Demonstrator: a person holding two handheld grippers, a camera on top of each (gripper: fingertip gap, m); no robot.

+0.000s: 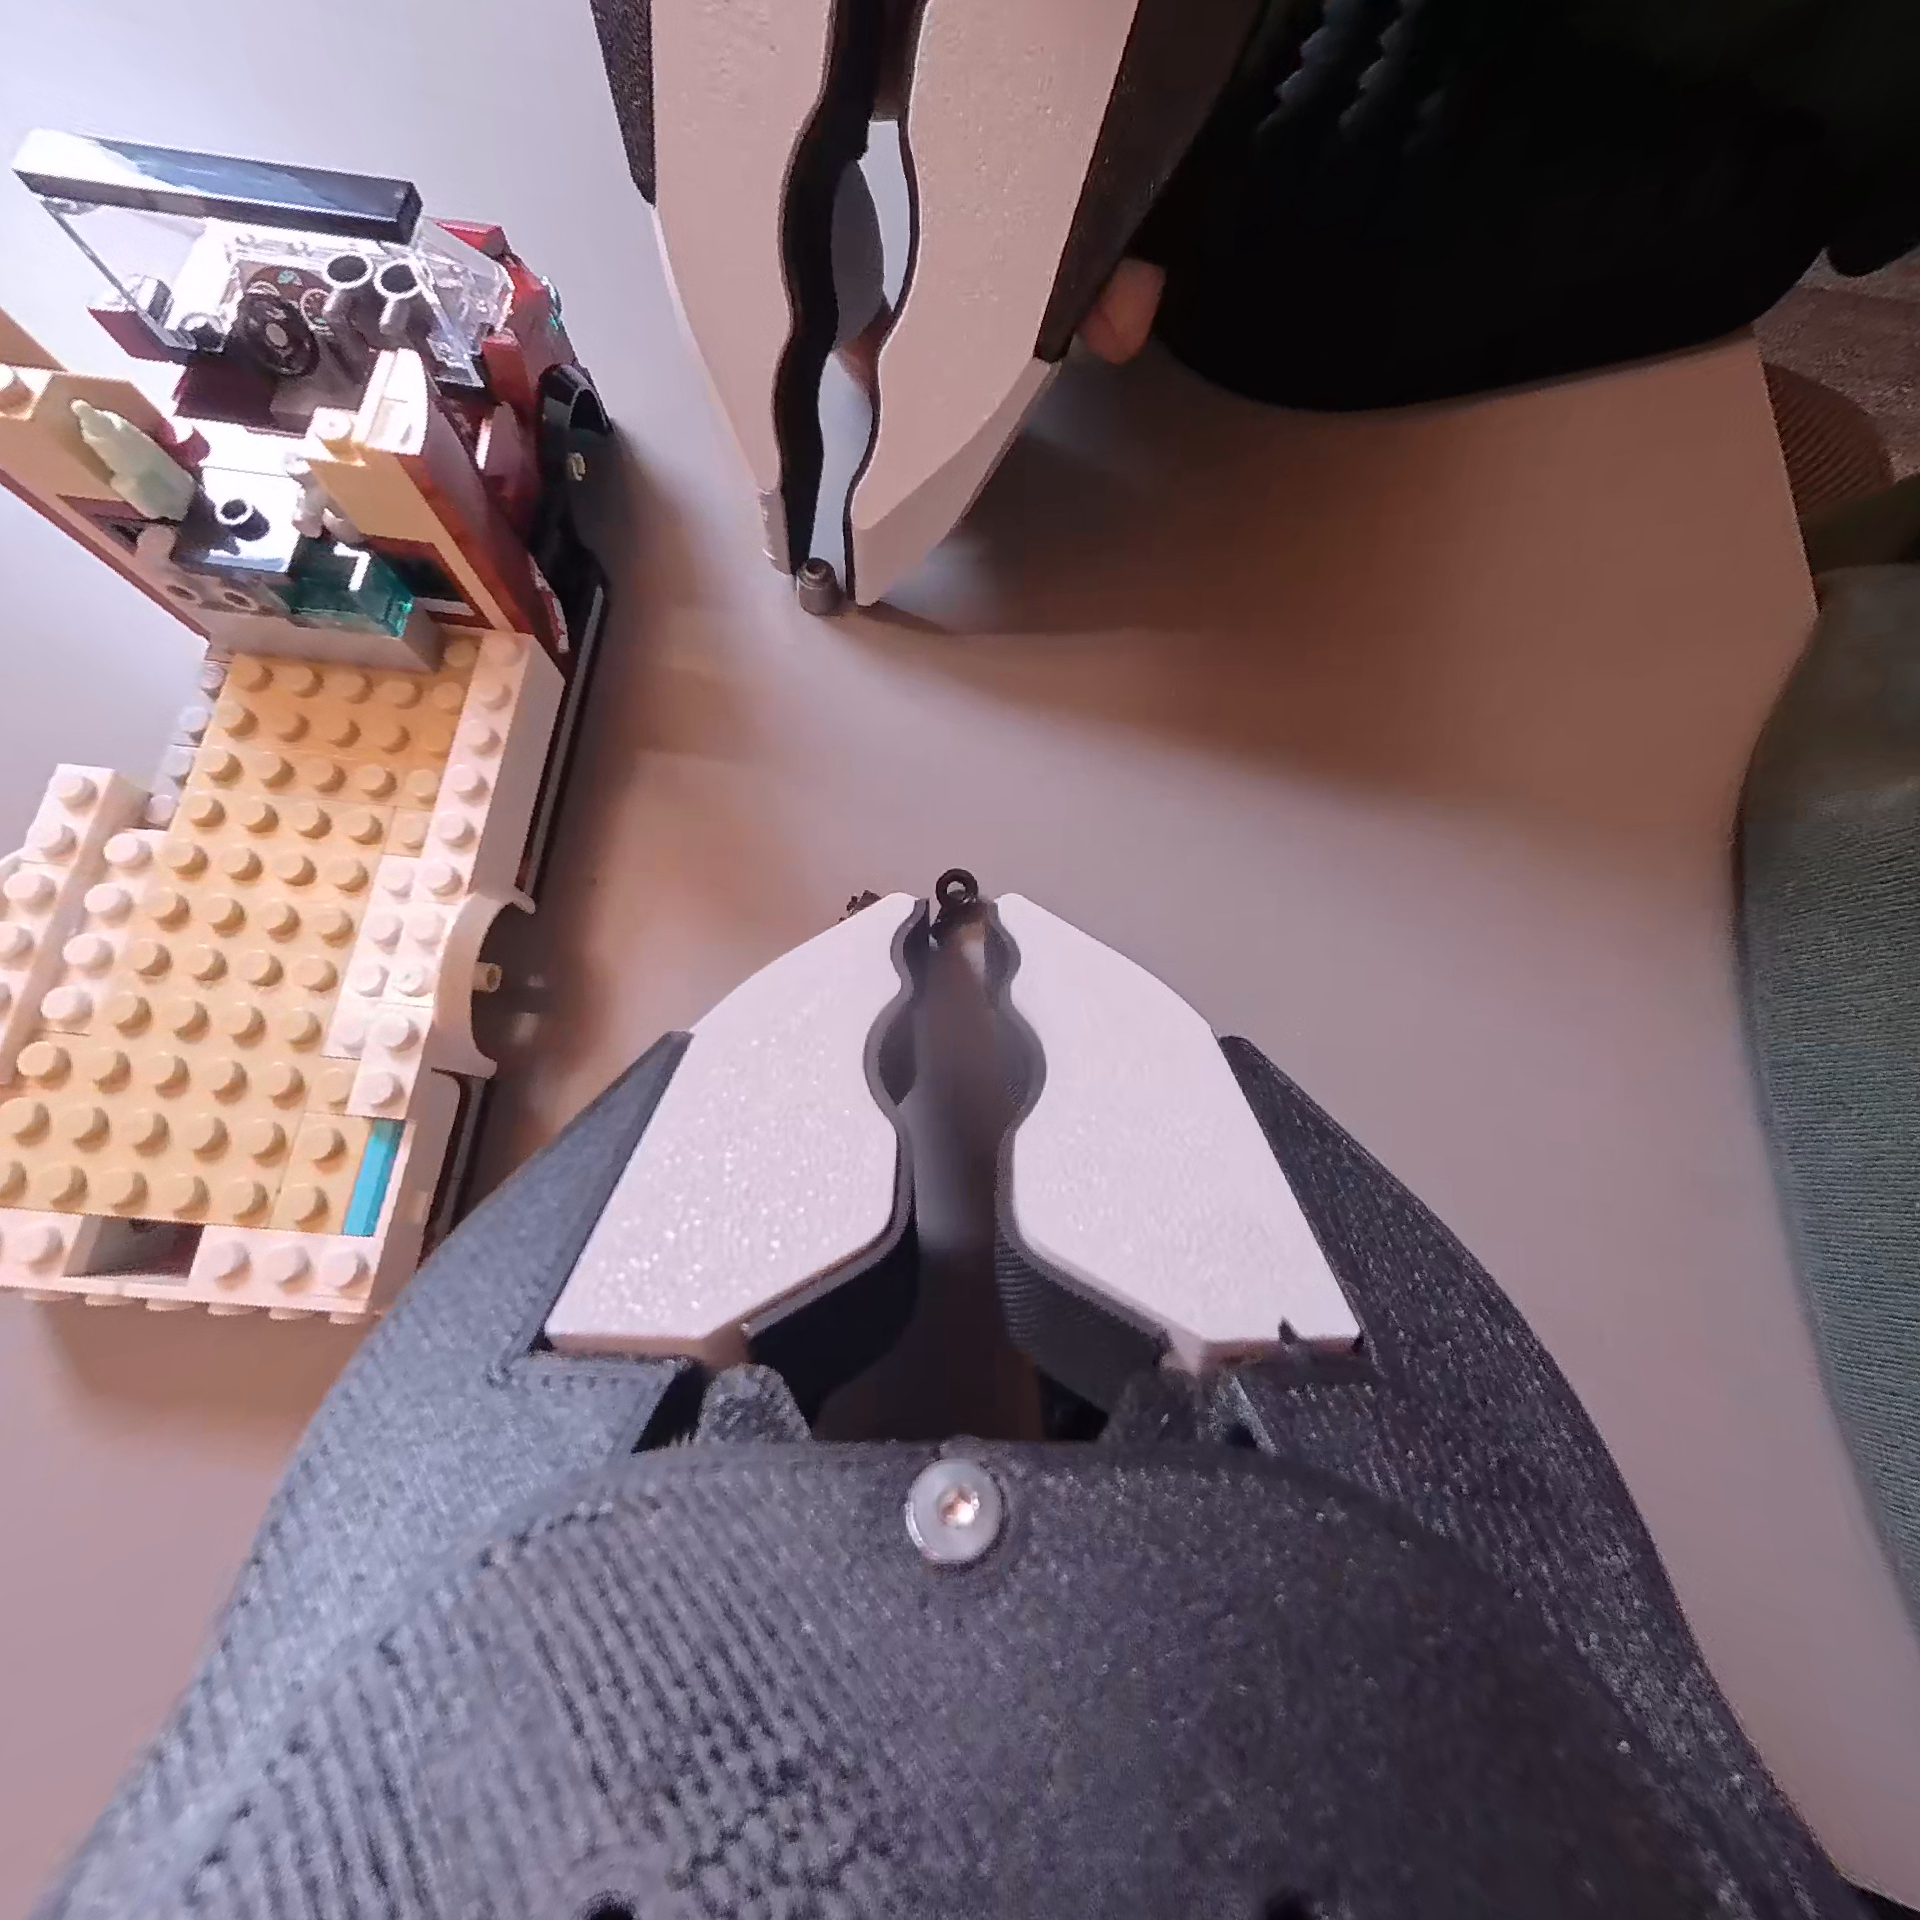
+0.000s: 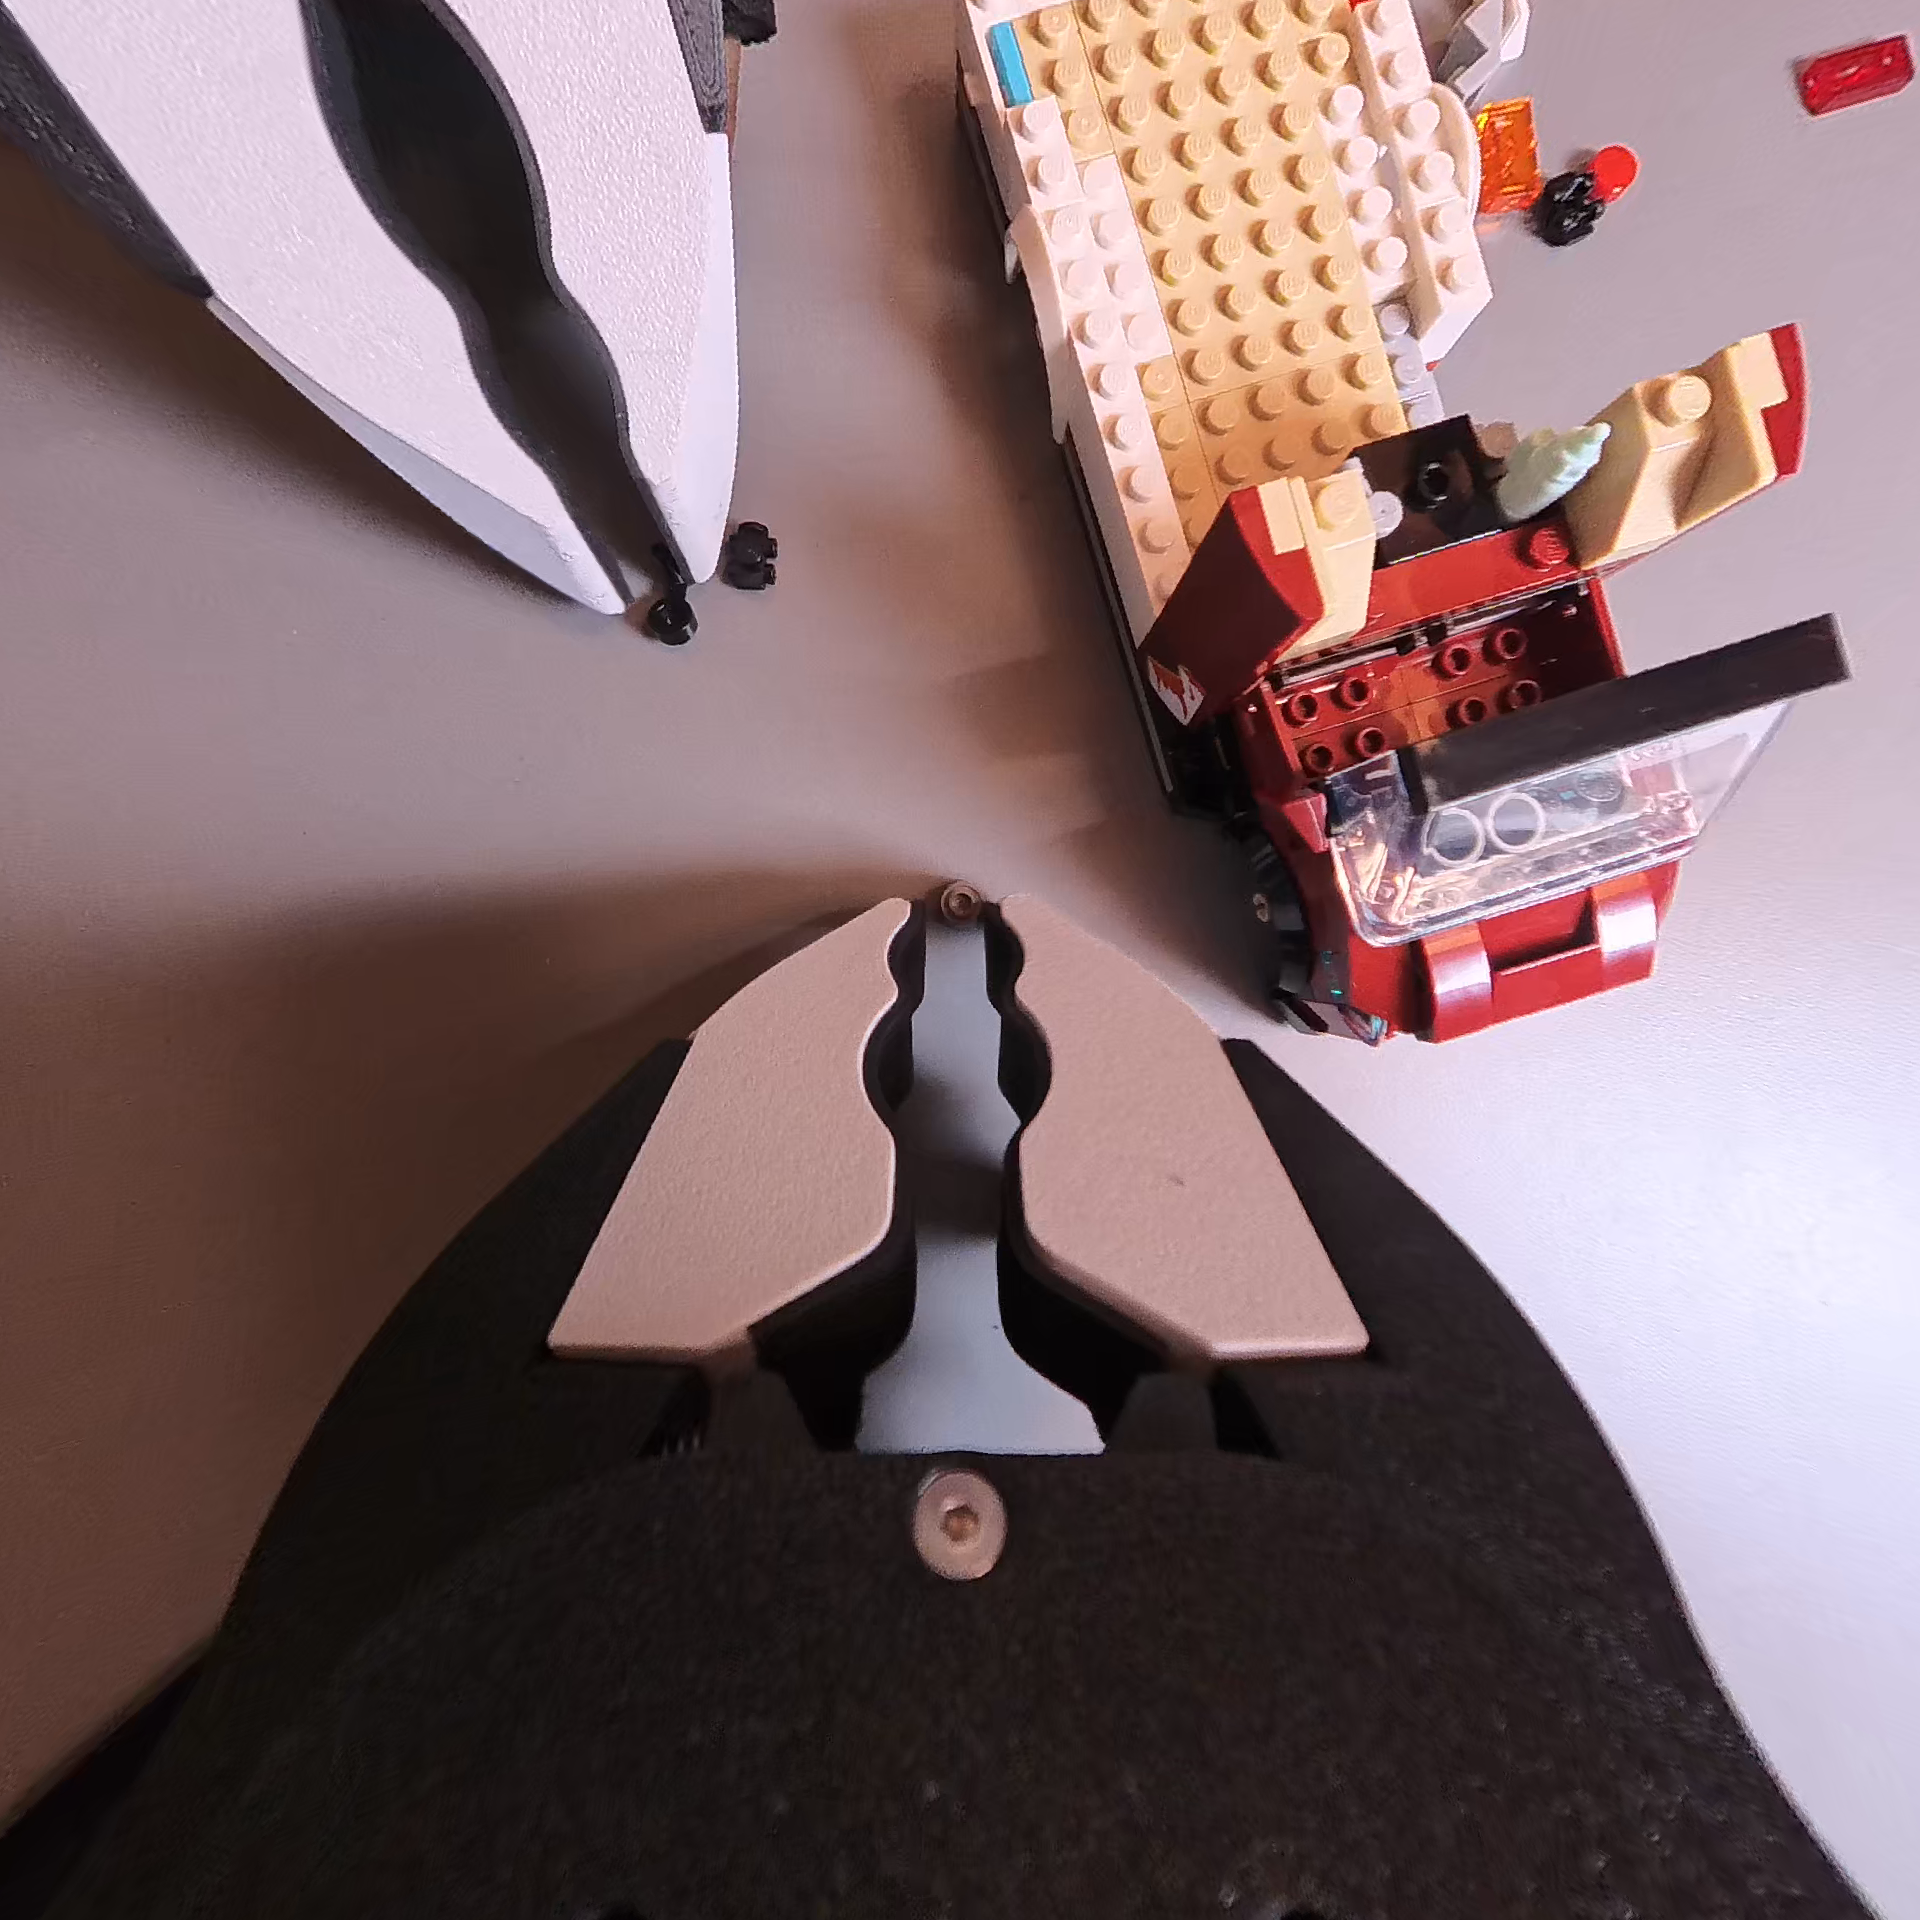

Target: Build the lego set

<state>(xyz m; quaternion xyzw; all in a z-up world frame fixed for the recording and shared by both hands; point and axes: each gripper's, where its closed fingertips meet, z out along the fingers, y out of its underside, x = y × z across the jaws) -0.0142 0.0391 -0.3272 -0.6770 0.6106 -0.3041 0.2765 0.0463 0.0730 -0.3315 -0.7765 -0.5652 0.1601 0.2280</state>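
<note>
**Inspector:** Now, the left hand-held gripper [image 1: 961,902]?

**Assistant:** Tips clamped together on a small black ring piece [image 1: 954,889], held just above the surface [image 1: 1299,831].

**Inspector:** And the right hand-held gripper [image 2: 961,902]?

**Assistant:** Pinched on a small grey peg [image 2: 958,900], tips pointing toward the left one, the two well apart.

**Inspector:** The model?

**Assistant:** The lego vehicle [image 2: 1299,312] lies on the surface beside both grippers: tan studded deck, white edges, dark red cab with a clear windscreen [image 2: 1507,831].

**Inspector:** Loose parts?

**Assistant:** A black stud [image 2: 750,549] sits just beside the left tips. Beyond the vehicle lie a red tile [image 2: 1855,78], an orange tile [image 2: 1507,145] and a red round piece [image 2: 1610,166].
</note>
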